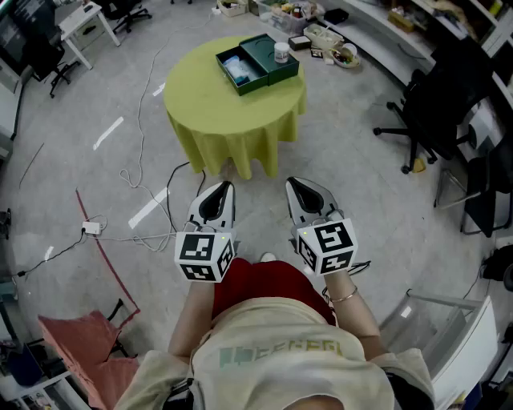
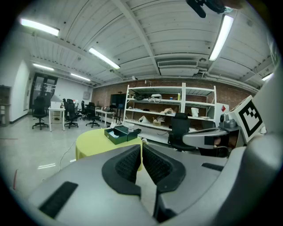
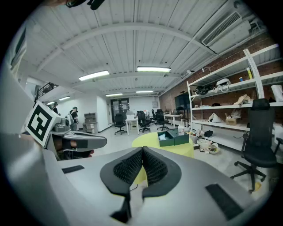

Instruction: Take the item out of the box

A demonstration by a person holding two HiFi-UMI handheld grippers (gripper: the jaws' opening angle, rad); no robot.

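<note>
At the far middle of the floor stood a round yellow-draped surface [image 1: 232, 112], an open green box [image 1: 263, 52] on it. Near, well apart from it: left claw [image 1: 227, 186] and right claw [image 1: 293, 183], both clenched, empty. Pale blue item [image 1: 238, 70] lay in the box's left half.

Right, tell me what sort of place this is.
Probably a lab or workshop-type office: open shelving stacked with gear, rolling office chairs and desks, and loose cables across the floor.
</note>
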